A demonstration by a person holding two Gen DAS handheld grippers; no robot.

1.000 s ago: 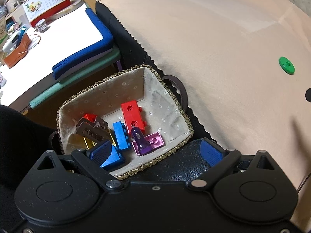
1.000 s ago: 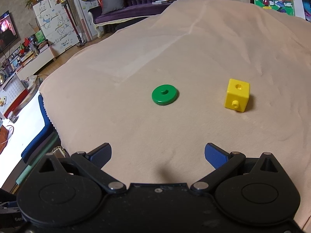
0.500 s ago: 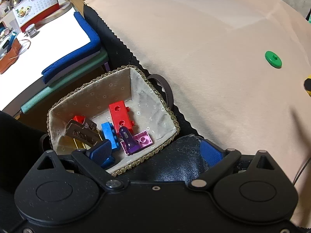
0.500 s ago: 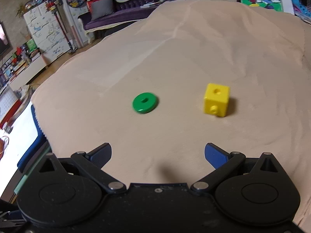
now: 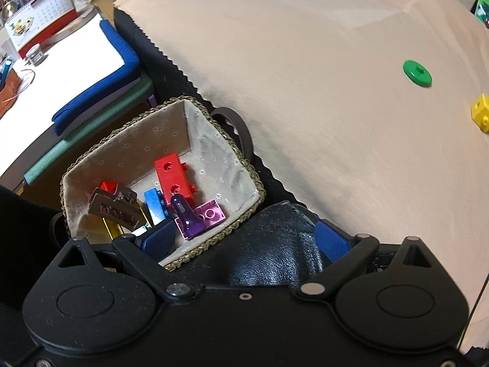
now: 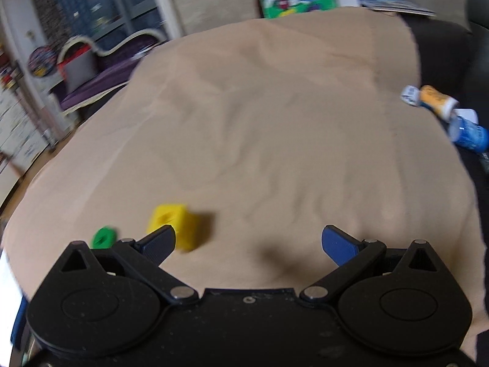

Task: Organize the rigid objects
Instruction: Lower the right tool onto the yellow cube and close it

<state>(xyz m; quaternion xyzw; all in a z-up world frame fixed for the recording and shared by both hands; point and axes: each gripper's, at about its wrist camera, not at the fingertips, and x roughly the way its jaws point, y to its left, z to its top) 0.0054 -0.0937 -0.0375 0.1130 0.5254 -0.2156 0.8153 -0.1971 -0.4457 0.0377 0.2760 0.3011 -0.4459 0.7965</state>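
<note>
Closest in the left wrist view, the left gripper (image 5: pixel 244 238) sits at the bottom of the frame with its fingers spread wide and nothing between them, parked over the near edge of the basket (image 5: pixel 214 241). Inside the basket, lower left of the frame, there's already a pile: a purple brick (image 5: pixel 200 218), a blue brick (image 5: pixel 154 206), a red block (image 5: pixel 174 177) and a brown clip-looking thing (image 5: pixel 114 208). Further out on the tan cloth (image 5: pixel 305 91), at the right of the frame, the green disc (image 5: pixel 417 72) and the yellow cube (image 5: pixel 480 115) lie loose, a little apart. In the right wrist view, which is pretty blurry, the right gripper (image 6: pixel 248 241) is wide open and empty too, with the cube (image 6: pixel 175 224) just past its left finger, off to the lower left rather than between the fingers. So I'd say we're at the reach-for-the-next-piece step. Next move probably means shifting left to center on the cube, dropping down, then closing.
</note>
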